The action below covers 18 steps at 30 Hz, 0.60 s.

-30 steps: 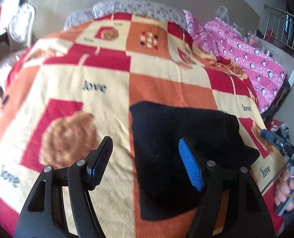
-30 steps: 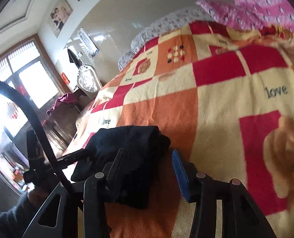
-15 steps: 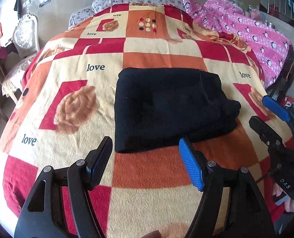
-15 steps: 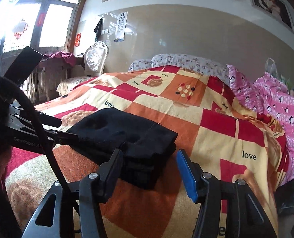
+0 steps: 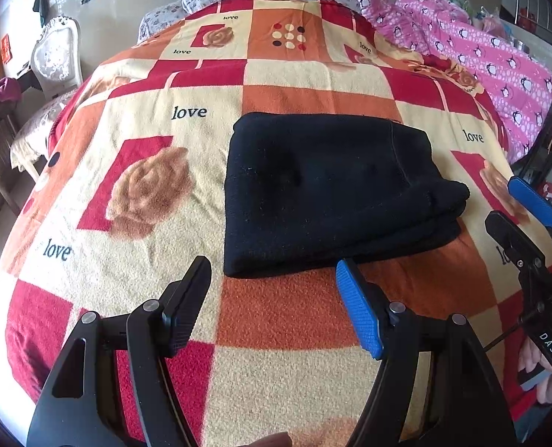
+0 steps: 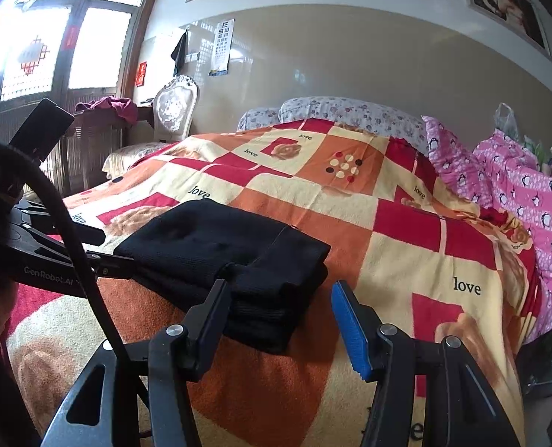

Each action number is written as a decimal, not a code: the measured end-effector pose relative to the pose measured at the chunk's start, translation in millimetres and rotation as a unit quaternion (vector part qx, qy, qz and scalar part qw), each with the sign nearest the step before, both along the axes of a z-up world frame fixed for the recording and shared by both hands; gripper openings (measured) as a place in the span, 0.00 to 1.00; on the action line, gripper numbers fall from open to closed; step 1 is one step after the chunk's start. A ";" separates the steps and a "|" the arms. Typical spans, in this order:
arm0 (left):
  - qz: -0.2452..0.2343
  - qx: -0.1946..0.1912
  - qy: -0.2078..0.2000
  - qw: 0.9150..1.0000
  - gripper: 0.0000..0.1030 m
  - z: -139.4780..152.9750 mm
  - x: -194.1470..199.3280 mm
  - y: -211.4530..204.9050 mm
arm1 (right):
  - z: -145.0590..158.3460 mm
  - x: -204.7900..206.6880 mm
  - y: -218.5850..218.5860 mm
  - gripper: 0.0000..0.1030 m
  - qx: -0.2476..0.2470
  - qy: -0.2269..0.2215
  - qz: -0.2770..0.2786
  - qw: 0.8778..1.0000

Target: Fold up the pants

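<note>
Both of your grippers have pulled back from the folded black knit pants [image 5: 324,190] since a second ago, when the left one hung right over the bundle and the right one's fingers reached round its corner. From left to right in the left wrist view: your left gripper [image 5: 276,305] hovers over the checked red, orange and cream fleece blanket [image 5: 156,193], jaws wide with nothing between them, just short of the bundle's near edge. Those pants lie flat in a stacked rectangle near the middle of the bed, their long axis running across the picture, thick layered ends pointing right toward the pink penguin-print quilt [image 5: 499,59]. Your right gripper [image 5: 514,205] sits just beside that right end, apart from it; its jaws have just been opening and stand half wide, gripping nothing.
</note>
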<state>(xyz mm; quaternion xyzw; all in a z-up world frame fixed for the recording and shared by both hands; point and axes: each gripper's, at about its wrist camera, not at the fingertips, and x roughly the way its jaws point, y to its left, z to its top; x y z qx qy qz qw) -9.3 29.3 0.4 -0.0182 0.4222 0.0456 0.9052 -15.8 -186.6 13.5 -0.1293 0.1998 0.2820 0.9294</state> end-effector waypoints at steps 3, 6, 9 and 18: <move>-0.015 -0.003 0.001 1.000 0.68 -0.5 -1.3 -3.7 | 0.1 0.2 -0.4 0.53 0.002 0.001 -0.002 1.000; -0.031 -0.007 -0.010 0.999 0.68 2.0 -5.6 -8.4 | 0.3 0.0 -0.8 0.53 0.004 0.002 -0.002 1.000; -0.042 -0.013 -0.042 0.998 0.68 9.9 -13.8 -10.6 | 0.7 0.1 -1.8 0.53 0.005 0.002 -0.003 1.000; -0.044 -0.005 -0.122 0.992 0.81 31.6 -33.3 -16.1 | 1.2 1.7 -3.4 0.53 0.019 0.006 0.004 1.000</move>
